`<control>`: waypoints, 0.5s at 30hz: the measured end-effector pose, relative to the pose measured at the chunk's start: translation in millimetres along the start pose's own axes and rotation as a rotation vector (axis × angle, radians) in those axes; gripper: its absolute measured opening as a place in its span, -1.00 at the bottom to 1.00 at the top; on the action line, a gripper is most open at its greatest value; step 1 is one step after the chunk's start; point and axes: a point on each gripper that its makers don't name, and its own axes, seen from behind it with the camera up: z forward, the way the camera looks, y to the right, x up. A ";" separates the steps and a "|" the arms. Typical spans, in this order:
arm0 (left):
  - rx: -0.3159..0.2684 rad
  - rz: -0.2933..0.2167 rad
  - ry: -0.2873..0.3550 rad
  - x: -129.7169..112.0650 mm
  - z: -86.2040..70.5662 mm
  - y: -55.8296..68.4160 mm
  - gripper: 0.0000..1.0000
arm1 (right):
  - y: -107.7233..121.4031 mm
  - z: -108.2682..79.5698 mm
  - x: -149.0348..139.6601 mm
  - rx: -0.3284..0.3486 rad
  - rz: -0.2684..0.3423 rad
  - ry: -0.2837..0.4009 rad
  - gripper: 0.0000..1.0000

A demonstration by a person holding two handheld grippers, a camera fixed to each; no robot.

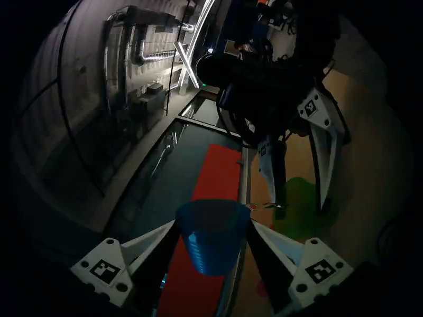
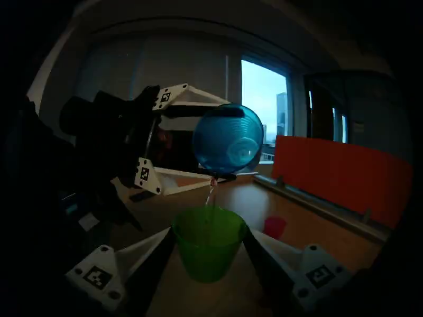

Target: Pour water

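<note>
Left gripper [image 1: 213,222]: You have its two fingers closed against the sides of the blue cup [image 1: 211,248]. In the right gripper view that cup is tipped almost onto its side, mouth facing the camera.

Right gripper [image 2: 209,231]: Its jaws stand open just to the width of the green cup [image 2: 207,253], and both fingers press on the cup's walls. The cup is upright, directly beneath the blue cup's lip.

Water [image 2: 211,194]: A thin stream falls from the lower lip of the blue cup into the green cup's mouth. The light is too dim to show how full the green cup is.

Overshoot risk: The stream enters toward the far side of the rim. If you tilt the blue cup further, the arc could lengthen and clear the rim, wetting the table [image 2: 248,198].

Drift risk: Either hand wandering sideways would take the stream off the opening, because the two cups are apart and nothing steadies one against the other.

Overfill risk: You cannot read the level, so a long pour may brim over.

Bystander: The small red cup [image 2: 274,226] stands near the green cup, within splash reach.

Grip risk: The blue cup's tapered wall may slip between the fingers while it lies tilted.
</note>
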 end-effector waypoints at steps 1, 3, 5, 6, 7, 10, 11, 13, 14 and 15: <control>-0.001 0.003 0.000 0.0 0.1 0.4 0.70 | 0.4 -0.1 -0.2 -0.001 0.001 0.001 0.82; -0.003 0.009 0.000 0.1 0.1 1.2 0.70 | 1.2 -0.2 -0.7 -0.002 0.002 0.002 0.82; -0.003 0.014 0.000 0.0 0.0 1.5 0.70 | 1.5 -0.2 -0.9 -0.002 0.003 0.002 0.82; -0.003 0.017 0.000 -0.1 -0.2 1.6 0.70 | 1.7 -0.2 -1.0 -0.002 0.004 0.002 0.83; -0.002 0.020 -0.001 -0.3 -0.4 1.5 0.70 | 1.7 -0.1 -1.4 -0.002 0.004 0.001 0.82; -0.001 0.034 -0.003 -0.7 -0.9 1.4 0.70 | 1.8 0.4 -2.4 -0.002 0.004 -0.001 0.82; -0.001 0.038 -0.003 -0.8 -0.9 1.4 0.70 | 2.0 0.6 -2.6 -0.002 0.004 -0.001 0.82; -0.001 0.047 -0.004 -0.7 -0.8 1.7 0.70 | 2.3 0.8 -2.9 -0.003 0.005 -0.001 0.82; -0.001 0.051 -0.004 -0.6 -0.5 1.9 0.70 | 2.5 0.9 -3.0 -0.003 0.006 -0.001 0.82; -0.001 0.055 -0.004 -0.5 -0.2 2.1 0.70 | 2.7 1.0 -3.1 -0.003 0.007 -0.001 0.82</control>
